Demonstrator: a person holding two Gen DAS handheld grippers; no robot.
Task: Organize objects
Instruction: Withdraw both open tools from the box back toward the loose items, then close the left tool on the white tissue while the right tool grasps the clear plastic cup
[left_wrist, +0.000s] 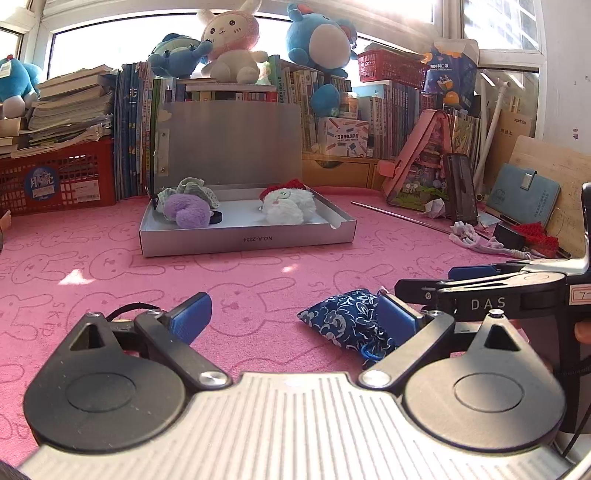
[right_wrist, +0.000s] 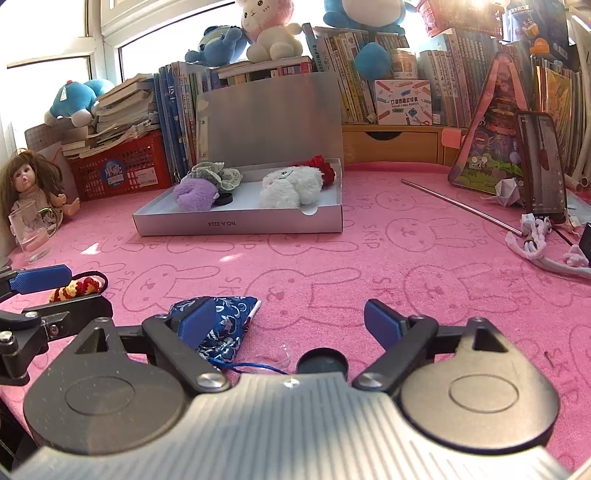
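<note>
Both tools wide open – right tool (right_wrist: 291, 321) beside blue pouch (right_wrist: 221, 317)

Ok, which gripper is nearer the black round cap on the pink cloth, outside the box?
Right. The right gripper straddles the black cap, which lies near its open fingers' base. The left gripper is off to the side, beyond the blue pouch.

Strong daylight pours through the windows (left_wrist: 122, 48) behind the books, blowing the panes out to white and hazing the upper right with glare. A bright patch lies on the pink counter (left_wrist: 74, 276). Fisheye bending curves both views' edges; focus stays fairly sharp.
</note>
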